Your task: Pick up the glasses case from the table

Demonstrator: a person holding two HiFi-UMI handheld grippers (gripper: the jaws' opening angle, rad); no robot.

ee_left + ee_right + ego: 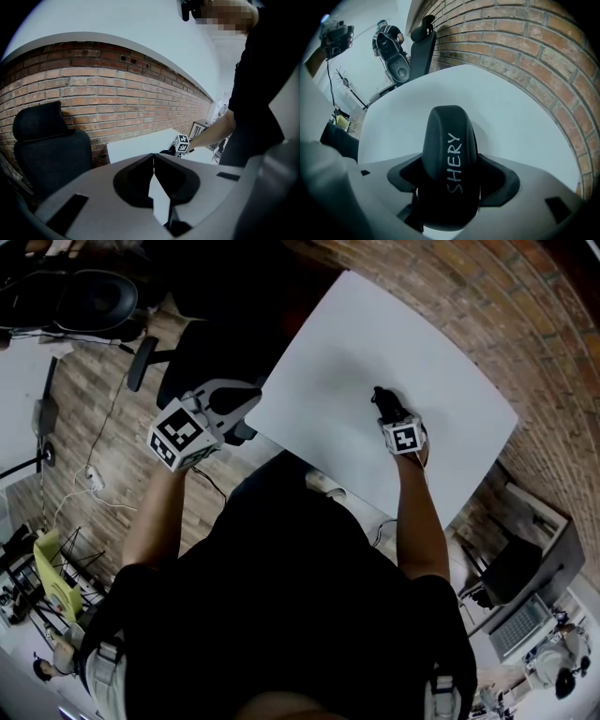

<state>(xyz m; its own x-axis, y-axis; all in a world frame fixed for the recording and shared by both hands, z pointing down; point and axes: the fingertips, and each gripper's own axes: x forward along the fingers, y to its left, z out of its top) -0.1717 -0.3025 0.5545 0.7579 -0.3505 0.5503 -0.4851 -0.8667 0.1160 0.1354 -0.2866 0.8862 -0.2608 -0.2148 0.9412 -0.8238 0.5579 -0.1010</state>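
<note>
The black glasses case [450, 154], with light lettering on its lid, lies on the white table [501, 117]. It sits between the jaws of my right gripper [449, 187], which points steeply down at it. The case nearly fills the gap, but a thin strip of table still shows beside it on the left, so the jaws stand open. In the head view the case [384, 401] shows as a dark shape just beyond the right gripper [390, 414], mid-table. My left gripper [242, 411] hangs off the table's left edge, its jaws shut [153, 164] on nothing.
A brick wall [487, 306] runs along the table's far side. A black office chair [47, 150] stands by the table's left corner. A laptop [520, 624] and clutter sit on a desk to the lower right. Cables lie on the wooden floor [94, 418].
</note>
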